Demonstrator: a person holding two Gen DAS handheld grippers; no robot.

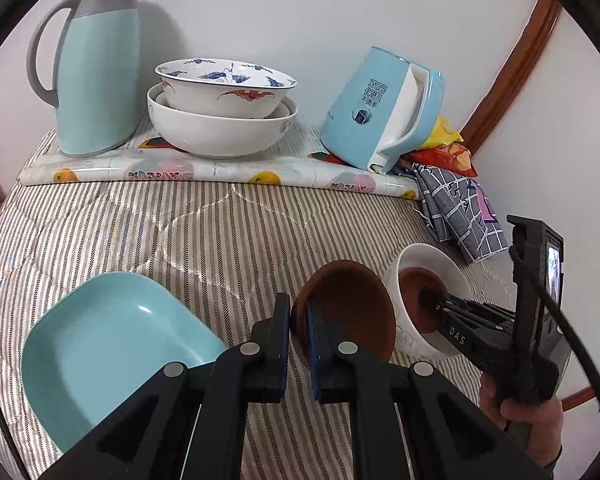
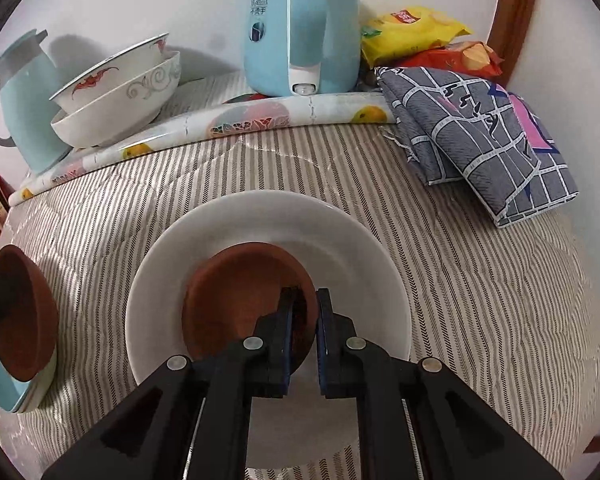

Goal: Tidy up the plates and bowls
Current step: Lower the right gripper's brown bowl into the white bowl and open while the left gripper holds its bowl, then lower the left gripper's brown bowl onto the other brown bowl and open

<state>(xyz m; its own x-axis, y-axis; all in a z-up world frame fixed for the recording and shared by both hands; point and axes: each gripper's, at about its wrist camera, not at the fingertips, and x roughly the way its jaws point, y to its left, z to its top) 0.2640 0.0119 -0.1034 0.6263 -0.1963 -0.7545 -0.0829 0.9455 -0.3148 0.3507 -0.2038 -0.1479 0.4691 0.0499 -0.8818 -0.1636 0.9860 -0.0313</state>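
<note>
My left gripper [image 1: 299,320] is shut on the rim of a brown bowl [image 1: 348,304] and holds it tilted above the striped cloth, beside a light blue square plate [image 1: 108,344]. That bowl also shows at the left of the right wrist view [image 2: 24,320]. My right gripper [image 2: 304,312] is shut on the rim of a second brown bowl [image 2: 236,300] that sits inside a white bowl [image 2: 268,220]. In the left wrist view the right gripper [image 1: 432,300] reaches into that white bowl [image 1: 420,264]. Two stacked white bowls [image 1: 220,100] stand at the back.
A light blue thermos jug [image 1: 96,64] and a light blue kettle [image 1: 384,108] stand at the back on a fruit-print mat [image 1: 220,170]. A folded grey checked cloth [image 2: 480,136] and snack packets [image 2: 416,36] lie at the right. A wall is behind.
</note>
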